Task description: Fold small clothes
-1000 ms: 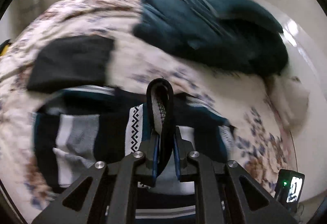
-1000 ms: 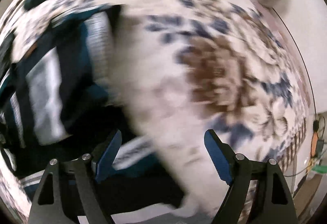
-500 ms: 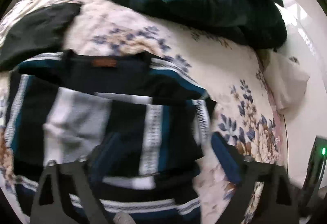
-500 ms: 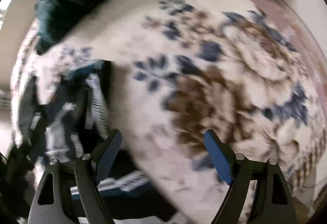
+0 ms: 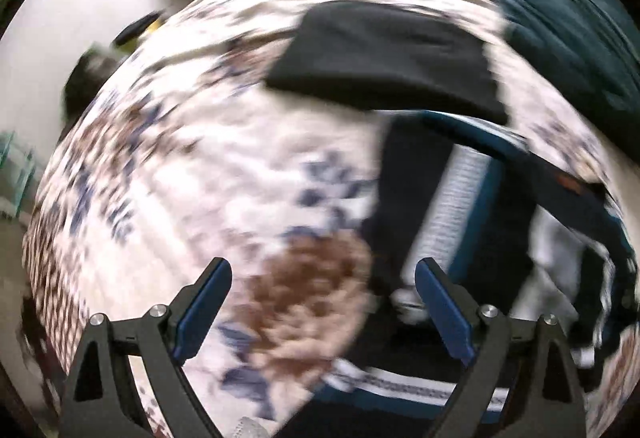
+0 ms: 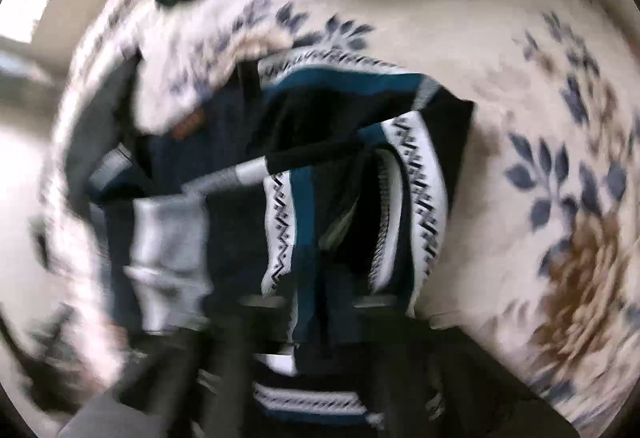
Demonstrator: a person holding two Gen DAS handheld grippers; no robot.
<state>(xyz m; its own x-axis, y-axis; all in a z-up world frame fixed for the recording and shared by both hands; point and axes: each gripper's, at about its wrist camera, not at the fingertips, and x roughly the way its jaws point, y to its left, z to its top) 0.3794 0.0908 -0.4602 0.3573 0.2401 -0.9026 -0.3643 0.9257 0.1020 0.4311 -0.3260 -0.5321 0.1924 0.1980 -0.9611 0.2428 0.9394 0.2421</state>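
Since half a second before, the left gripper had swung off the striped sweater toward bare floral bedspread, jaws wide and empty. The right gripper, blurred, was over the sweater; its jaws' state was unreadable. Sweater lay rumpled, just below the black garment.

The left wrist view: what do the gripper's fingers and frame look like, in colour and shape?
The left gripper has two flat blue fingers on a black frame of angular struts with triangular cut-outs, joined by round silver bolts. No cables, markings or sleeves show. In the right wrist view, the right gripper is only a dark blur.
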